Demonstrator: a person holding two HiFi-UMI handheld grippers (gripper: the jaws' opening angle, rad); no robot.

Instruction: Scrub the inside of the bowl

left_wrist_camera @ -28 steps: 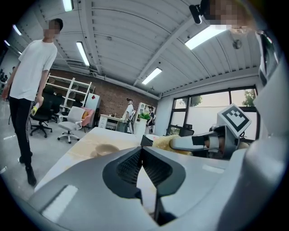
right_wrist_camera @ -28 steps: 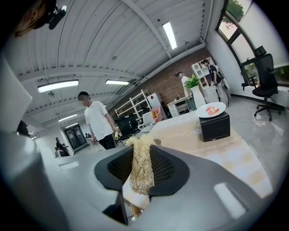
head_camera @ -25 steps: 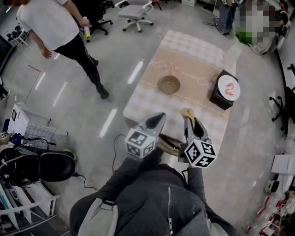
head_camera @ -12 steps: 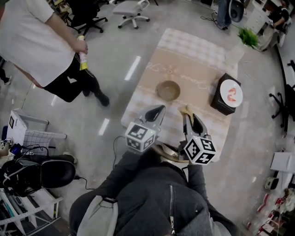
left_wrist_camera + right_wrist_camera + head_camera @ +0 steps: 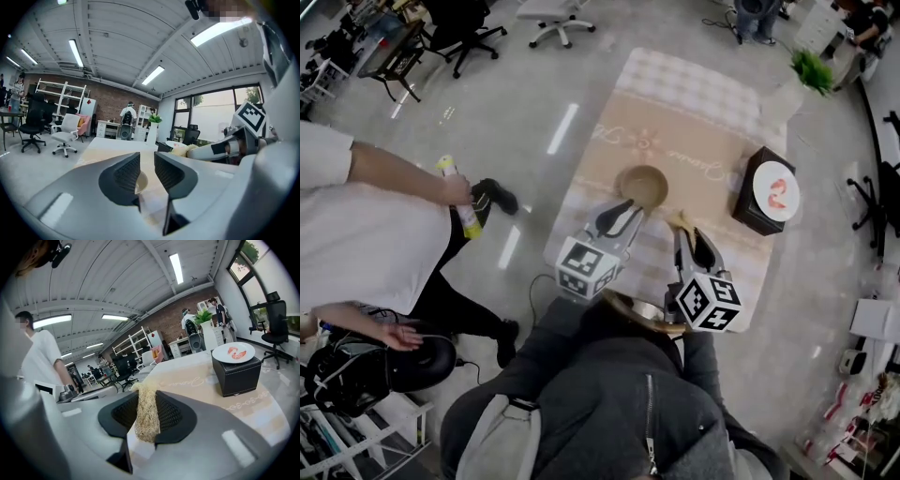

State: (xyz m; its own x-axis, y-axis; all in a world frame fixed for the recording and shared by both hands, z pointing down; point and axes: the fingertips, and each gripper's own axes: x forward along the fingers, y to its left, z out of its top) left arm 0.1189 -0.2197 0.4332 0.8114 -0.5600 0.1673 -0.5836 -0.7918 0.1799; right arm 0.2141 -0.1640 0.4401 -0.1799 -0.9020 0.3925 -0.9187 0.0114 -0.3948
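A tan bowl stands upright near the middle of the low table, which wears a beige checked cloth. My left gripper hovers just short of the bowl's near rim. In the left gripper view its jaws are opening, a narrow gap between them and nothing in it. The bowl shows through that gap, beyond the jaws. To the bowl's right my right gripper is shut on a straw-coloured fibrous scrubber. The scrubber sticks out past the right gripper's tips.
A black box carrying a white plate with something red stands at the table's right edge. A person in a white shirt stands close on the left, holding a yellow bottle. Office chairs and a potted plant stand beyond.
The left gripper has moved forward to the bowl's near rim and its jaws have parted slightly. The person in white has walked nearer on the left. The right gripper has barely moved.
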